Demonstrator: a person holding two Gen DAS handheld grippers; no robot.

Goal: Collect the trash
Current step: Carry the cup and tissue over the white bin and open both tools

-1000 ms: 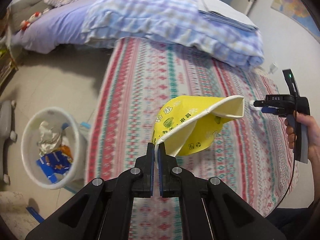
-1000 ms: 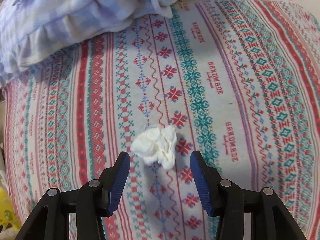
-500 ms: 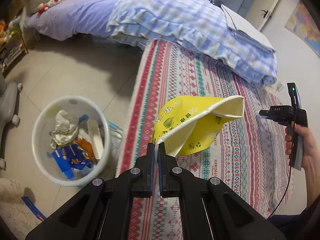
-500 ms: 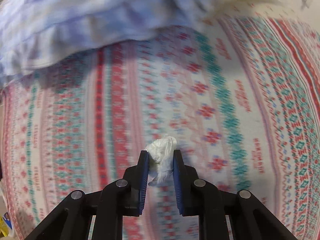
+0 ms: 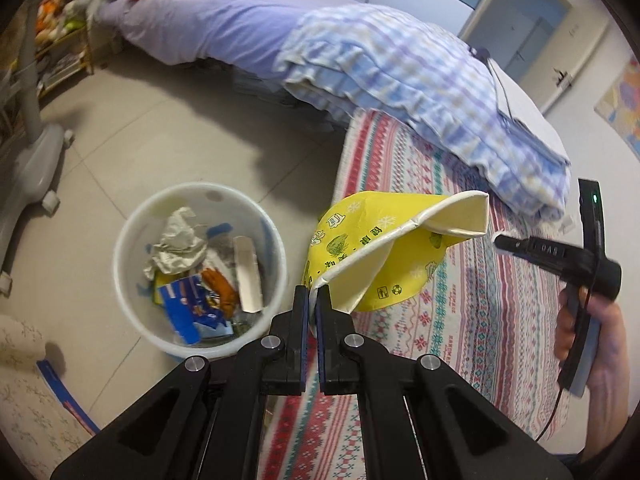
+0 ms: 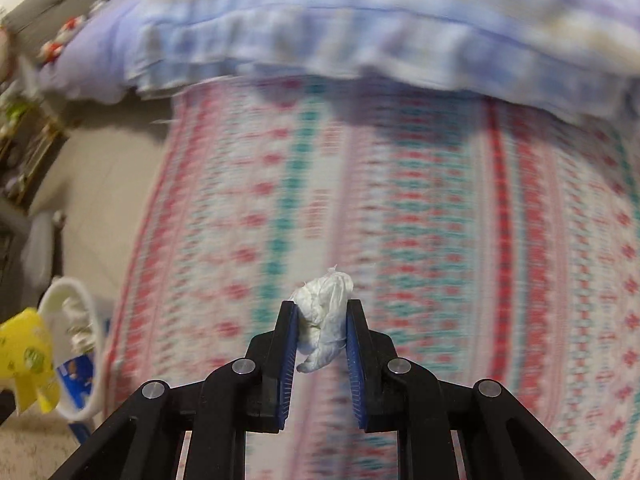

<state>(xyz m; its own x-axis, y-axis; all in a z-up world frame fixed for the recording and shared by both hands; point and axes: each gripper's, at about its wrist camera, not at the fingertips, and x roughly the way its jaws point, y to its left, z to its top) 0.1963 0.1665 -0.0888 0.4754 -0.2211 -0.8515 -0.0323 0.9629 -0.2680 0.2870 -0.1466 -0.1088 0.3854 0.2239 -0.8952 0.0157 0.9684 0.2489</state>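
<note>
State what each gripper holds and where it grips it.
Left gripper pinches the yellow wrapper by its lower edge; right gripper clamps the white tissue wad across its middle.

Left claw (image 5: 312,298), right claw (image 6: 321,322) clamped

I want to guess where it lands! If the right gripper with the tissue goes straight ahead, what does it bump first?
Probably the patterned bedspread, well before the blue checked quilt; the blur makes depth unsure.
</note>
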